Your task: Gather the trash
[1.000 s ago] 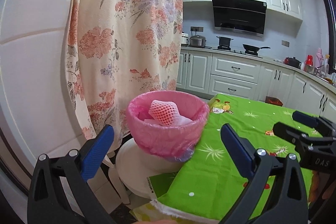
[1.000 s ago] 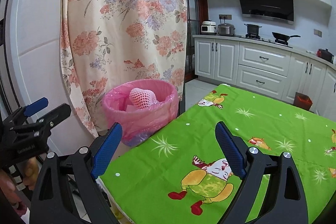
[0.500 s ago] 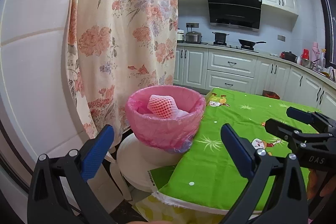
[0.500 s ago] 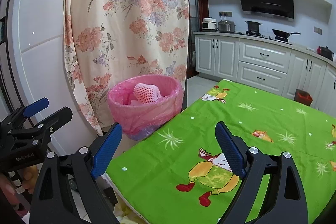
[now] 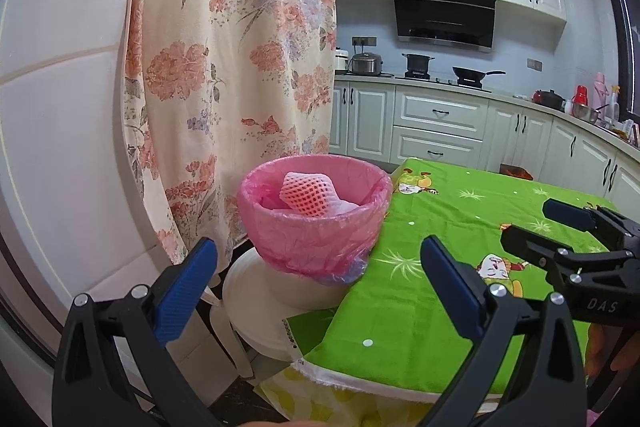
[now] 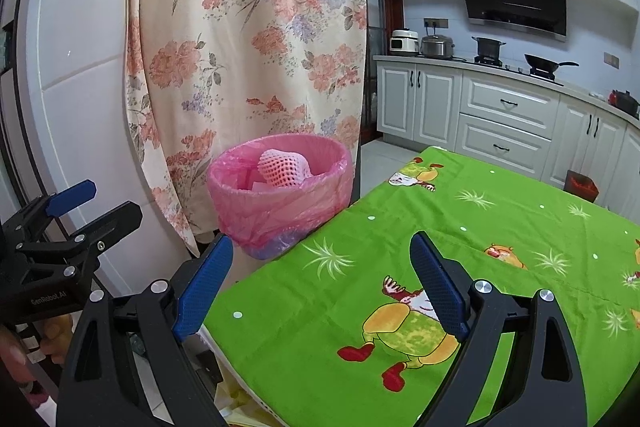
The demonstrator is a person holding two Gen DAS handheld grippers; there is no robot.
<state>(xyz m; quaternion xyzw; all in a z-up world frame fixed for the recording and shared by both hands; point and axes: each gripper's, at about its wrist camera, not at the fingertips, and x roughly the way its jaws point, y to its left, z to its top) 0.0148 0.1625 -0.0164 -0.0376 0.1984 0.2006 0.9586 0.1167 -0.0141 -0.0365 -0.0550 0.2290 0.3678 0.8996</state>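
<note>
Where the white panelled wall (image 5: 60,131) gives way to one cream curtain printed with pink and lilac flowers (image 5: 236,67), a single bin lined with a pink plastic bag (image 5: 316,227) stands on a round white stool (image 5: 256,307). In it lies one pink foam fruit net (image 5: 306,193), propped against the far inner side, its mesh top standing about level with the rim; paler pink scraps lie under it, number unclear. The bin sits just beside the near left corner of the desk, which is covered by a bright green cloth with cartoon figures (image 5: 420,315). No loose trash shows on the cloth in either view.

Two claws, both empty. Left claw (image 5: 318,287): blue-padded fingers spread wide, released, nothing between them; it hangs in front of the bin and the desk corner, short of both. Right claw (image 6: 320,287): likewise released, fingers wide apart over the cloth's near edge, with a cartoon figure in red shoes (image 6: 404,331) below and between them. Each claw shows at the edge of the other's view, left one toward the wall, right one over the cloth.

Farther right, along the back: white kitchen cabinets (image 5: 436,131), one black range hood (image 5: 444,13), two cookers at the left end of the counter, one black pot (image 5: 417,59) and one black pan (image 5: 470,71) on the hob.
</note>
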